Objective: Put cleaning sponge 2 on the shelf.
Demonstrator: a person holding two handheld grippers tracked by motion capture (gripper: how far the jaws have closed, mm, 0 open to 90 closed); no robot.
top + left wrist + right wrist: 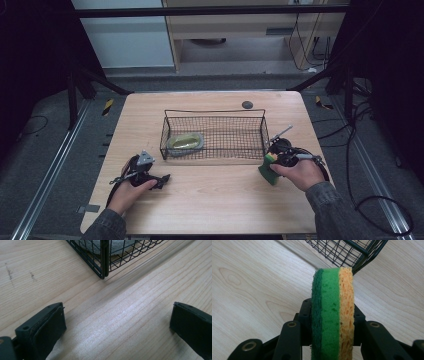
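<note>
Gripping a sponge (pixel 333 315) between the fingers (pixel 305 315) of the right gripper (pixel 280 156), standing it on edge with the dark green scouring face on one side, a bright green layer in the middle and the yellow-orange foam on the other. Pads pressing flat on both faces, clamped tight. No earlier picture here, so leaving the closing unspoken.

Holding that sponge just off the basket's (pixel 214 113) right front corner, outside the wire, low over the counter (pixel 210 200). In the high view, showing as a green block with a yellow edge (pixel 270 167) tucked against the right hand (pixel 300 172), close beside the basket's end wall. In the right gripper view, the basket's black mesh corner (pixel 359 255) lying just beyond the sponge's far end; touching or apart, impossible to tell.

Resting the left gripper (pixel 145 172) in the left hand (pixel 127 192) near the basket's left front corner, a little way out from the wire. Fingers (pixel 50 327) standing wide apart, bare wood between them, nothing gripped. The basket's corner post (pixel 104 260) sitting beyond them.

Lying inside the basket at its left end, a pale greenish oval dish (pixel 185 142). Sitting behind the basket on the counter, a small dark round disc (pixel 247 104).
</note>
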